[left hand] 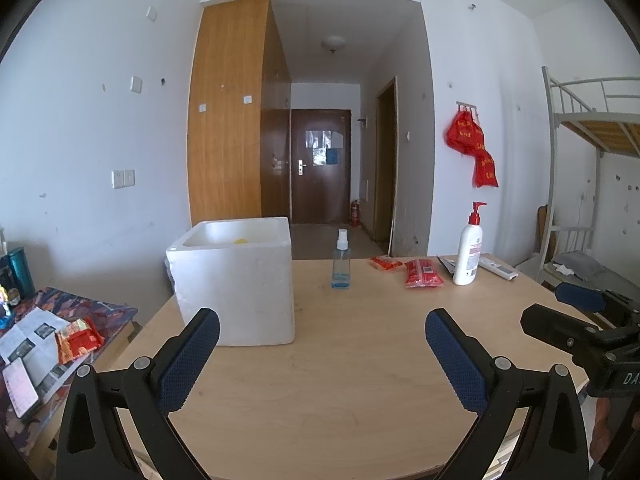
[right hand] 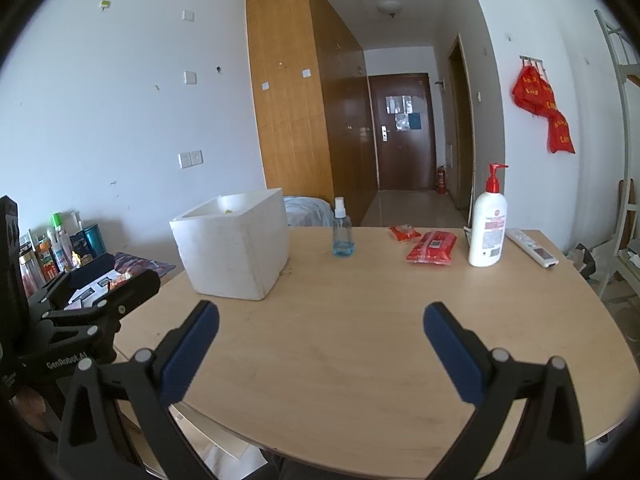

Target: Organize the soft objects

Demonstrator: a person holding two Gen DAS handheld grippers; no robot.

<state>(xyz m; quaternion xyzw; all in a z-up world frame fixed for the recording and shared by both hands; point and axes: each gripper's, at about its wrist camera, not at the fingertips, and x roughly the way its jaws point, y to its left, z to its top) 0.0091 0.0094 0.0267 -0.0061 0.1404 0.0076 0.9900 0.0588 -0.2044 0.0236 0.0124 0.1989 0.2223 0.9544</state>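
A white foam box (left hand: 236, 280) stands on the left of the wooden table (left hand: 340, 380), with something yellow inside; it shows in the right wrist view too (right hand: 234, 242). Two red soft packets lie at the far side: a large one (left hand: 423, 274) (right hand: 433, 247) and a small one (left hand: 385, 263) (right hand: 405, 233). My left gripper (left hand: 322, 354) is open and empty above the near table, in front of the box. My right gripper (right hand: 320, 352) is open and empty over the table's middle. Each gripper shows at the edge of the other's view.
A small spray bottle (right hand: 342, 234), a white pump bottle (right hand: 489, 226) and a remote control (right hand: 532, 252) stand at the far side of the table. A side surface at the left holds bottles (right hand: 60, 248), papers, a phone (left hand: 20, 388) and a red packet (left hand: 78, 338).
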